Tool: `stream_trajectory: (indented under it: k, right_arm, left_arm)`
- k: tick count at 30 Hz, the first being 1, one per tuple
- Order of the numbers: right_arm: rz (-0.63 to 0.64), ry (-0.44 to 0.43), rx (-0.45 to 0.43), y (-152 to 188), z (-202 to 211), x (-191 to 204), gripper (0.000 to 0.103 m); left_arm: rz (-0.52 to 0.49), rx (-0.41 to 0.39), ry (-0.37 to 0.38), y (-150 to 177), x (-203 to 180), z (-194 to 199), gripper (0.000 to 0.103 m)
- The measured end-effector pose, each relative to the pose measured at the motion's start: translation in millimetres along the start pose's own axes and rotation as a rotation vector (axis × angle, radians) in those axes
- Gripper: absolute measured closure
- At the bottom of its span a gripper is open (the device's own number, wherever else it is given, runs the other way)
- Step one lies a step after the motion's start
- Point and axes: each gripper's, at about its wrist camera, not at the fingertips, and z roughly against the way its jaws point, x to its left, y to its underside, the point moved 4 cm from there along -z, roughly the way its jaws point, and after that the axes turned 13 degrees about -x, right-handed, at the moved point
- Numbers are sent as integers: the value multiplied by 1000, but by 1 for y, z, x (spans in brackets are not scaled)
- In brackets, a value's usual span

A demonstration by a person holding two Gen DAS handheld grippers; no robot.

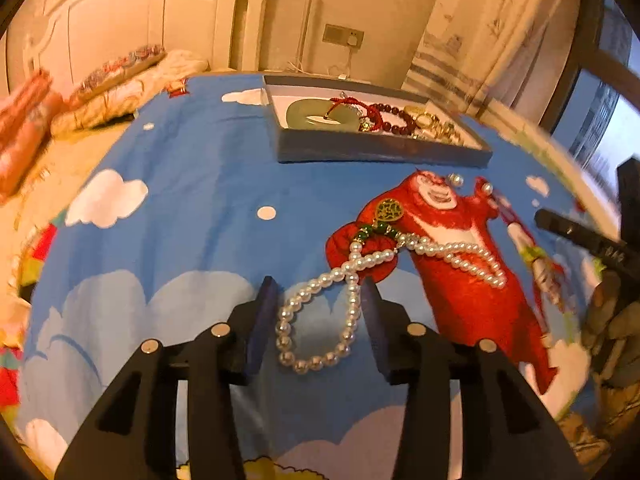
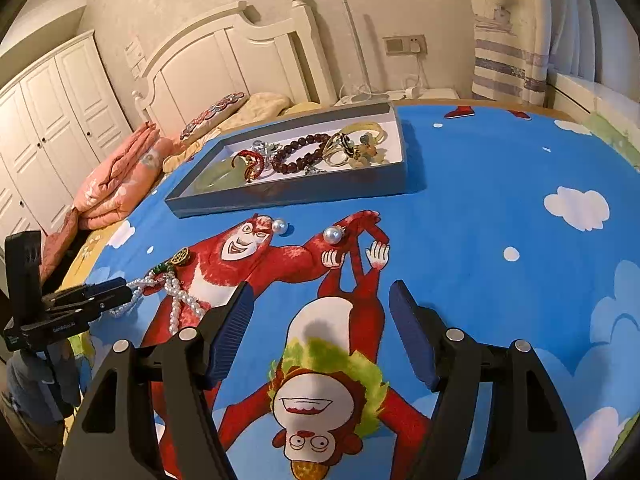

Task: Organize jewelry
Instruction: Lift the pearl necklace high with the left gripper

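Note:
A white pearl necklace with green beads and a gold pendant lies on the blue cartoon bedspread. My left gripper is open, its fingers on either side of the necklace's near loop. The necklace also shows in the right wrist view, with the left gripper at it. Two pearl earrings lie near the tray. A grey tray holds a jade ring, red cord, dark bead bracelet and gold pieces. My right gripper is open and empty over the bedspread.
Pink folded blankets and pillows lie at the bed's head by a white headboard. A wardrobe stands at the left. Curtains and a window are on the right.

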Motion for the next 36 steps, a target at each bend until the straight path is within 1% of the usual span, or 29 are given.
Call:
stream_trajectory:
  k: [1, 3, 4, 5, 6, 8, 11, 12, 17, 18, 21, 23, 26, 29, 31, 33, 36]
  right_arm:
    - [1, -1, 0, 0, 0, 0, 35]
    - [-2, -3, 2, 0, 0, 0, 35]
    - [-2, -4, 2, 0, 0, 0, 35]
    - [-1, -4, 4, 1, 0, 0, 35]
    - [1, -4, 6, 1, -1, 1, 35]
    - [6, -3, 9, 1, -1, 2, 35]
    - [4, -3, 9, 1, -2, 2, 35]
    - [4, -3, 9, 2, -2, 2, 35]
    - [6, -4, 8, 2, -2, 1, 35]
    - [6, -4, 7, 2, -2, 1, 35]
    - [21, -4, 16, 2, -4, 5, 35]
    - [50, -16, 29, 2, -8, 13, 35]
    - [92, -125, 69, 6, -18, 45, 35]
    - [183, -203, 120, 16, -32, 86, 35]
    - [241, -222, 154, 23, -40, 105, 35]
    - [270, -230, 167, 26, -42, 113, 35]
    - [218, -256, 171, 25, -41, 106, 35]
  left_arm:
    - [-16, -2, -12, 1, -2, 0, 60]
    - [-34, -4, -25, 1, -3, -1, 65]
    - [-37, -4, -28, 1, -3, 0, 74]
    - [-36, -4, -27, 1, -2, 0, 80]
    - [-37, -5, -27, 1, -1, 0, 83]
    - [-23, -15, -10, 0, -1, 3, 96]
    - [8, -63, 4, -13, 3, 12, 96]
    - [19, -82, 23, -22, 4, 17, 96]
    - [26, -150, 59, -57, 4, 35, 96]
    - [30, -155, 65, -61, 3, 37, 96]
    - [62, -166, 113, -72, 2, 41, 96]
    - [60, -169, 139, -78, -3, 43, 96]
    - [38, -173, 151, -83, -14, 42, 96]
    - [26, -168, 158, -84, -23, 39, 96]
    - [20, -169, 160, -85, -28, 39, 96]
    - [23, -184, 167, -89, -29, 42, 96]
    - [22, -231, 188, -104, -33, 53, 96]
